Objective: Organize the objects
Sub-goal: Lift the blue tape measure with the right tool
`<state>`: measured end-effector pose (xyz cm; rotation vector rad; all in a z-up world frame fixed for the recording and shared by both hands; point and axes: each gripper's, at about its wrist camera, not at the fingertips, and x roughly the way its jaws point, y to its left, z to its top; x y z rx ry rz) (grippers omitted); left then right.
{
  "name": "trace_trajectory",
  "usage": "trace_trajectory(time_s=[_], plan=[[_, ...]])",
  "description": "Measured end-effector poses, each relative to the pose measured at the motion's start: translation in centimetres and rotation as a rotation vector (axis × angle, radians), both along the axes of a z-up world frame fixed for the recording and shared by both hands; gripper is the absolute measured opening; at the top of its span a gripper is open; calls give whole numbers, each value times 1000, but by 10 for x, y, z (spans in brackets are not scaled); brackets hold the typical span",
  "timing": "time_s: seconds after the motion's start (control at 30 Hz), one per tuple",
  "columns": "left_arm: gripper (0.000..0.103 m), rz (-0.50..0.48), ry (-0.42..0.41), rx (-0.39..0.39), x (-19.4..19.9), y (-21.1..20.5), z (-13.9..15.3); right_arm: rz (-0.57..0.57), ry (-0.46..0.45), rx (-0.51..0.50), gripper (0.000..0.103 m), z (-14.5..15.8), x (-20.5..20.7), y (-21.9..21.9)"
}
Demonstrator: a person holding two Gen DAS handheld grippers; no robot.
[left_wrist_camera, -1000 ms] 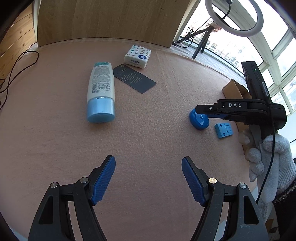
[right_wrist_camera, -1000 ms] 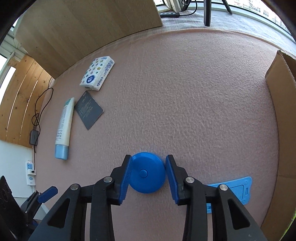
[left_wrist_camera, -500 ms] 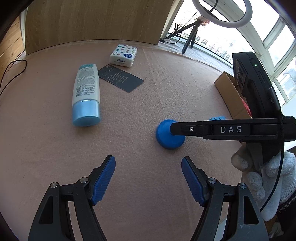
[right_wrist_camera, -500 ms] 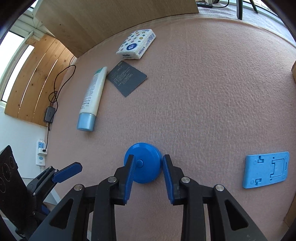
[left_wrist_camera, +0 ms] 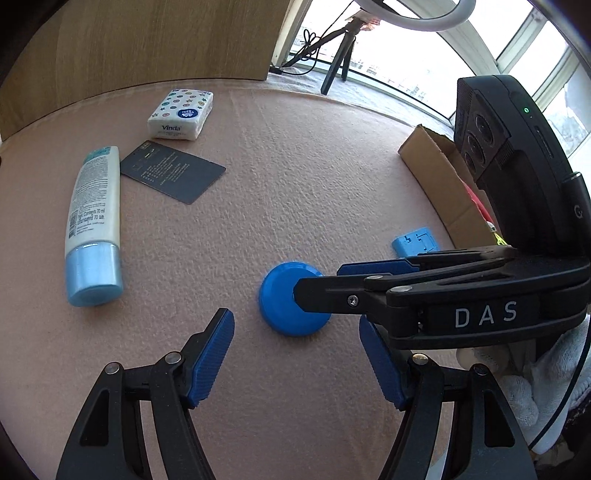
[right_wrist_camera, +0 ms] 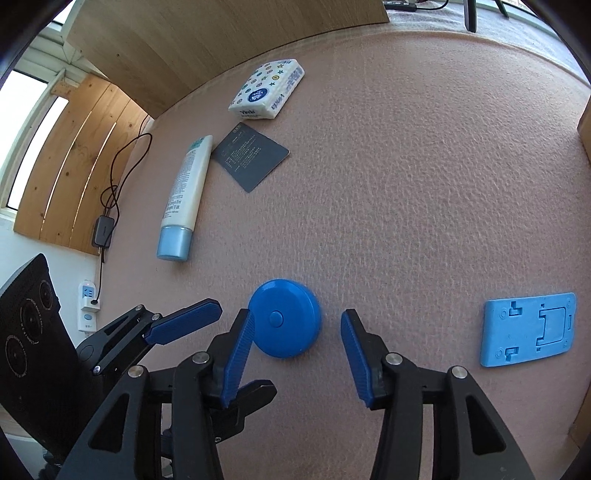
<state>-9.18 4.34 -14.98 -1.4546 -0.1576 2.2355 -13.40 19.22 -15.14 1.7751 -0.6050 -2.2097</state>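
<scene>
The right gripper (right_wrist_camera: 297,354) is standing with jaws spread, released around the blue round disc (right_wrist_camera: 284,318), its left pad touching the rim. The left gripper (left_wrist_camera: 295,363), also spread and empty, is hovering just beside it on the pink cloth (right_wrist_camera: 424,192). A lotion tube (left_wrist_camera: 94,225), dark card (left_wrist_camera: 173,170) and tissue pack (left_wrist_camera: 181,114) are lying well apart.

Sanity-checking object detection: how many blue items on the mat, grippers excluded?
2 fully blue: round disc between the right gripper fingers, flat rectangular plate near the cardboard box. Box contents mostly hidden.

Sunlit recording room: ring light (left_wrist_camera: 424,14), tripod (left_wrist_camera: 340,48)
</scene>
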Motion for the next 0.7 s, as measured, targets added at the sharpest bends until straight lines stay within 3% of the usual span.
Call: trace_trajectory(time_s=[0.17,0.33,0.57,0.7], plan=[[67,-8,14,4,-5,3,-3,9,4,-7,45,-2,-2,-1],[47,-38,8,-4,-9,10,-7,32,1,-5,42,-3,-4,-5],[43,-35,13,-22,-9,11,-9,13,3,4,29,-4,-3,2],[41,-34,22,-36,-8,16,-9,2,14,27,28,-3,-1,2]])
